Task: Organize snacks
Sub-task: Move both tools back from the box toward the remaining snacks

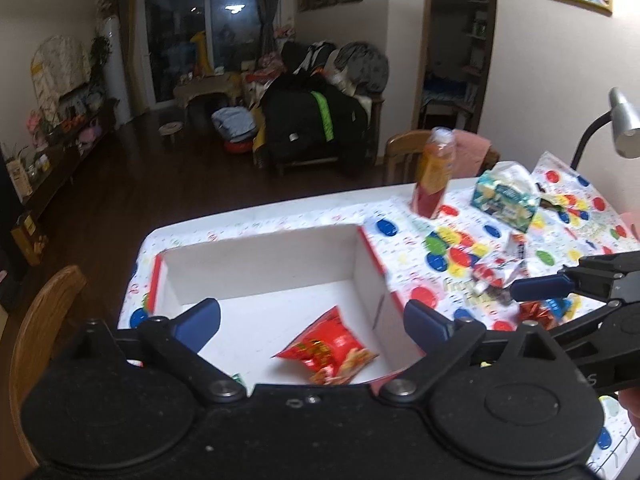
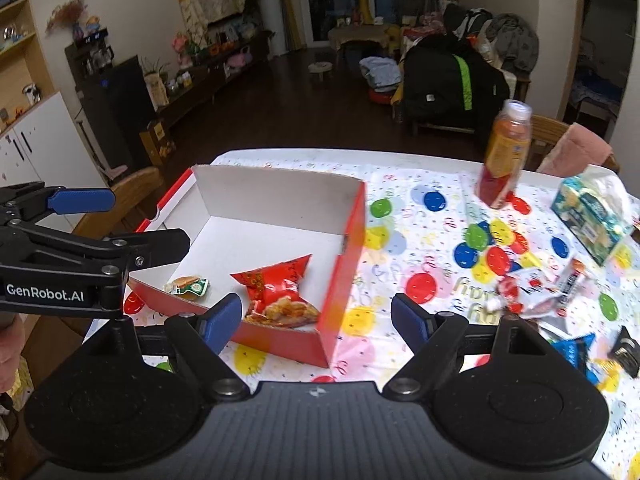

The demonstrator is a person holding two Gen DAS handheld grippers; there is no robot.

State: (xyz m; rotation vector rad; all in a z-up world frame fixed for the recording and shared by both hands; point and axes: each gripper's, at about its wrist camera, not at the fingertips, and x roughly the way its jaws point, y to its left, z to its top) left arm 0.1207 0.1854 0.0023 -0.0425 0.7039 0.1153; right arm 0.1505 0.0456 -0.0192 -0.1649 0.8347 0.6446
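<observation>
Sorting is partway done, judging by what already lies in the box. Left wrist view: left gripper [image 1: 312, 322] hangs over the near part of the box [image 1: 264, 256], fingers wide apart and holding nothing; the red snack bag [image 1: 326, 350] lies on the box floor between and just beyond the fingertips, apart from both. A green scrap of wrapper peeks out by the left finger, too hidden to identify. To the right, on the balloon-print worktop [image 1: 400, 208], a loose pile of small wrappers [image 1: 498, 274] waits outside the box; the right gripper [image 1: 540, 286] reaches in toward it from the right edge, and only one blue finger is visible, so its state cannot be read here. A juice bottle [image 1: 434, 172] and a tissue pack [image 1: 506, 196] stand further back. Right wrist view: right gripper [image 2: 316, 320] has fingers spread apart, empty, hovering above the near right corner of the box [image 2: 280, 188]. Inside lie the red snack bag [image 2: 280, 290] and a small burger-print packet [image 2: 187, 285]. Wrappers [image 2: 536, 292] sit right of the fingers. Left gripper [image 2: 120, 220] enters at left, fingers apart. Judgement: step in hand is fetching the next snack; next move calls for swinging right and down onto one wrapper, pinching its edge cleanly.
</observation>
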